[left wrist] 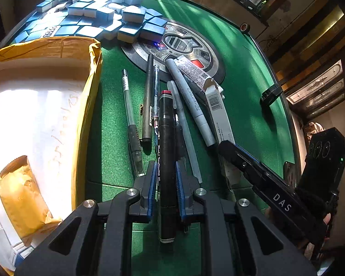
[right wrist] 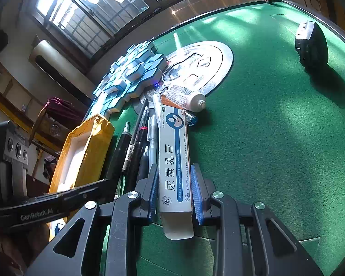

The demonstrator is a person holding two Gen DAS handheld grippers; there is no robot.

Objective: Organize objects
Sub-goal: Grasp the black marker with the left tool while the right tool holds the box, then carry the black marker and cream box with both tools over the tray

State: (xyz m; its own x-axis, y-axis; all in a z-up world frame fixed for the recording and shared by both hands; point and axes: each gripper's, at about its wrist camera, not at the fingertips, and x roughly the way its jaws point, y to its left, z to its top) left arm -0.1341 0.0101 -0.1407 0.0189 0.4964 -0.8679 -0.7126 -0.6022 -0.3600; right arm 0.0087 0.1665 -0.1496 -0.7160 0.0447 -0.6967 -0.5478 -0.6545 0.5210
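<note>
Left wrist view: left tool [left wrist: 165, 179] pinches the black marker [left wrist: 166, 151] lengthwise between its pads.

black marker [left wrist: 165, 151] among pens [left wrist: 149, 105] (loose pile); white carton [right wrist: 174, 161] beside.

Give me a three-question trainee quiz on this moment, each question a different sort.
1. True or false: the left claw has its pads on the thick black marker.
2. Multiple choice: what sits between the right claw's pads? A) a mahjong tile B) the white ointment box C) a clear gel pen
3. Short answer: which container lies beside the pens, on the opposite side from the ointment box?

Key
1. True; both blue pads press its barrel.
2. B; the box lies on the green felt table.
3. The open box wrapped in yellow paper, its white inside showing.
</note>
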